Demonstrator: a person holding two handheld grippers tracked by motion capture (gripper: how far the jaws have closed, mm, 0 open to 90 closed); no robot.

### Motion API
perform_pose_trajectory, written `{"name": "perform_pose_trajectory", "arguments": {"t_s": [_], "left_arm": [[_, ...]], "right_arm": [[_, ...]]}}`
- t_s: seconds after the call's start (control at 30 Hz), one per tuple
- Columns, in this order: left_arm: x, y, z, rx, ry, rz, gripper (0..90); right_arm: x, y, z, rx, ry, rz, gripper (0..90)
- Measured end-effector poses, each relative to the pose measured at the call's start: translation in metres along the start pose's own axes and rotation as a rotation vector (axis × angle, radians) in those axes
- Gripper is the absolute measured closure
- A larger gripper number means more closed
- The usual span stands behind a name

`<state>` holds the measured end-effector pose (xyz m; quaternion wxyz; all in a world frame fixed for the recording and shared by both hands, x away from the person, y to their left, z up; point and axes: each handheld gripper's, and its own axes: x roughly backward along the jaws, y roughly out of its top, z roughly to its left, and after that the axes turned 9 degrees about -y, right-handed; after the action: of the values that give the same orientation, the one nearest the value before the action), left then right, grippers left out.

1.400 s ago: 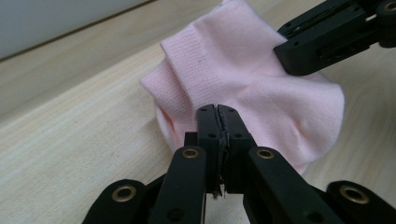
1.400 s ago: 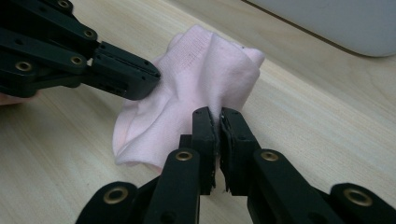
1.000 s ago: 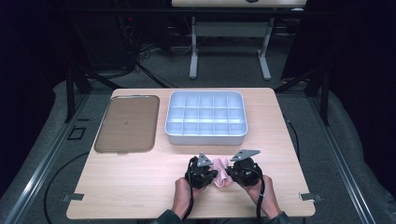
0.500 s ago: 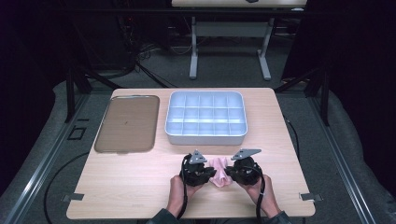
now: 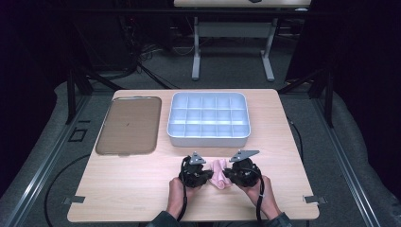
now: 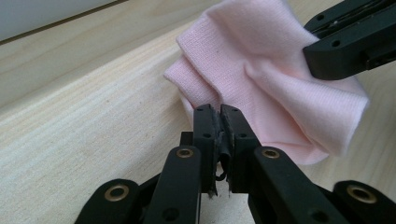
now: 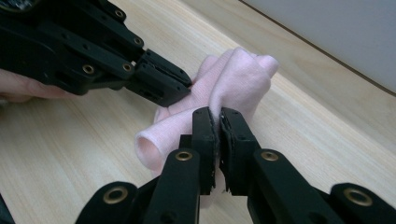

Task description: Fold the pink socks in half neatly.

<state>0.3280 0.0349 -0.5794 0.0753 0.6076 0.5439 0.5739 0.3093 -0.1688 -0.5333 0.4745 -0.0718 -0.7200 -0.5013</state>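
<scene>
Pink cloth (image 5: 219,173) lay bunched on the table (image 5: 142,189) near its front edge, directly between both grippers, in front of the compartment tray (image 5: 208,119). Left gripper (image 6: 219,112) clamped on cloth's near fold, jaws having just been closing. Right gripper (image 7: 217,116) pinched tight on opposite end

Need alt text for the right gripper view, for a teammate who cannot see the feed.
The right gripper, jaws shut, pinches a bunched pink cloth on a light wooden table. The left gripper grips the cloth from the upper left.
</scene>
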Motion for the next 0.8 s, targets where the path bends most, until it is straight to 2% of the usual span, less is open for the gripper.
{"name": "perform_pose_trajectory", "arguments": {"t_s": [0.27, 0.53, 0.57, 0.6, 0.7, 0.8], "left_arm": [[0.0, -0.002, 0.003, 0.001, -0.01, -0.01, 85.9], [0.001, -0.003, 0.004, 0.017, -0.019, -0.016, 85.9], [0.001, -0.003, 0.005, 0.017, -0.021, -0.016, 85.9], [0.001, -0.003, 0.005, 0.023, -0.023, -0.015, 85.7], [0.003, -0.003, 0.008, 0.033, -0.027, -0.014, 84.1], [0.01, -0.004, 0.011, 0.048, -0.011, -0.026, 81.5]], "right_arm": [[-0.011, 0.003, 0.009, -0.001, 0.027, -0.015, 85.0], [-0.021, 0.001, 0.014, 0.022, 0.045, -0.013, 84.8], [-0.023, 0.0, 0.012, 0.016, 0.099, -0.027, 84.8], [-0.023, 0.0, 0.013, 0.022, 0.053, -0.017, 84.7], [-0.026, -0.002, 0.011, 0.014, 0.064, -0.021, 84.5], [-0.028, -0.002, 0.013, 0.031, 0.056, -0.016, 84.4]]}}
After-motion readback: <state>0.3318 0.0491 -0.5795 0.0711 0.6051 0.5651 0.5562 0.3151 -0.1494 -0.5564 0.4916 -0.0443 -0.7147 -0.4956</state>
